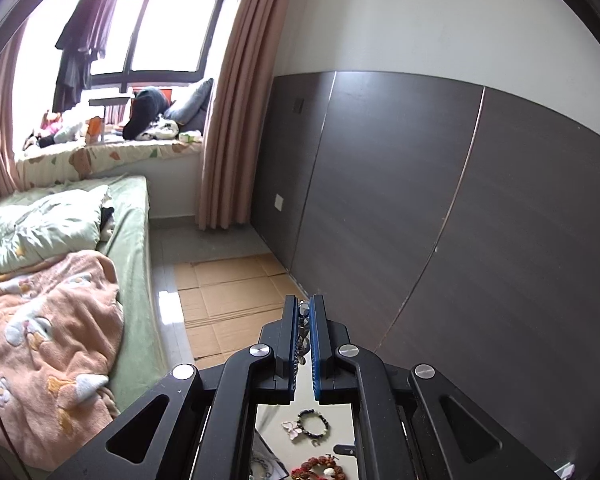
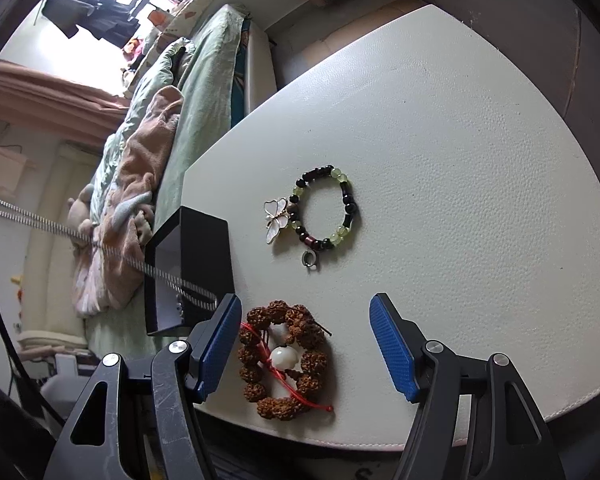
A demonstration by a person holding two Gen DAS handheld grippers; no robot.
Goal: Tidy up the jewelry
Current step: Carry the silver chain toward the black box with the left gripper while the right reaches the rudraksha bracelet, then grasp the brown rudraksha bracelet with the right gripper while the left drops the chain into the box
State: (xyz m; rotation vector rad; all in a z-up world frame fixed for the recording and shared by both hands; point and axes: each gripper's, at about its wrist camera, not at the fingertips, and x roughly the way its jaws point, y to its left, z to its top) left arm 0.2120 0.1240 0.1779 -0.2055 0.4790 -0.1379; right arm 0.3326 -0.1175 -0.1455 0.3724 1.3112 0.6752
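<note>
no legible text, labels or numbers

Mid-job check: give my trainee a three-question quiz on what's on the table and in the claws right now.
1. True or false: the right claw is shut on the brown seed bracelet.
2. What does the left claw grip?
3. The butterfly charm lies: A) inside the black box, B) touching the black-and-green bead bracelet, C) on the bed.

Key: 1 false, it is open; 2 a silver chain; 3 B.
</note>
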